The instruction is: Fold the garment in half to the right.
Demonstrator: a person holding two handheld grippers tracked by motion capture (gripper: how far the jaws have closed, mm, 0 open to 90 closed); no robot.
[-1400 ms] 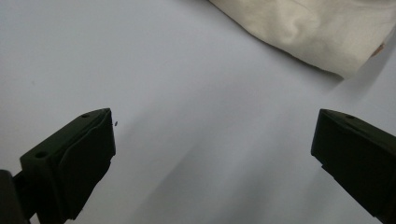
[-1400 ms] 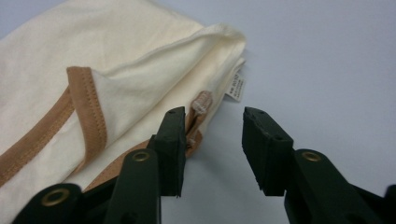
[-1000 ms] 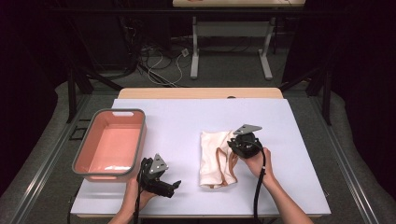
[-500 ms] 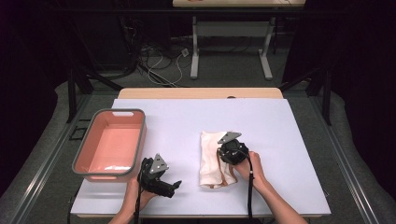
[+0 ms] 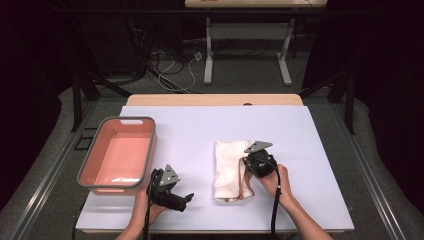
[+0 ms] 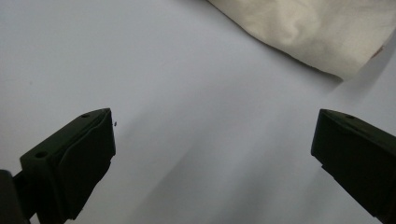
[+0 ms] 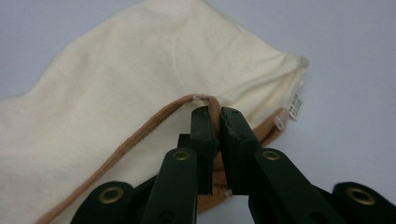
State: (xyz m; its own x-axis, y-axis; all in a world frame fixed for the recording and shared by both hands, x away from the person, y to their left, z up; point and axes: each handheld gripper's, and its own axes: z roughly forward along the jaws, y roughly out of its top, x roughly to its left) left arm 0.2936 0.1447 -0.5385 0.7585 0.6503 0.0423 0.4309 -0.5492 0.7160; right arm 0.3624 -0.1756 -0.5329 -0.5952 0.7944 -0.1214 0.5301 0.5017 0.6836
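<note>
1. Change since the earlier frames. The right gripper (image 5: 248, 172) has come from the far right edge of the cloth (image 5: 231, 170) toward its near right corner, and its jaws have just been closing. In the right gripper view they now stand almost together, pinching the tan-bound hem (image 7: 212, 109) of the cloth between the pads.
2. Meaning for the work. The grasp appears made; a lift or a fold of the cloth is probably the next step, possibly toward the pink tub (image 5: 89, 169) to the left of the cloth.
3. Left gripper (image 5: 181, 201). It rests on the table (image 5: 310, 150) near the front edge, to the left of the cloth and well apart from it. In the left gripper view its jaws stand wide apart with nothing between them; the nearest corner of the cloth (image 6: 327, 32) lies beyond them.
4. Position of the cloth. It lies flat on the pale table top, right of the tub and apart from it.
5. Appearance of the cloth. Cream, soft, folded into a rough upright rectangle, with a stitched seam, tan binding along one edge and a small white label (image 7: 295, 106) at the corner beside the pinch.
</note>
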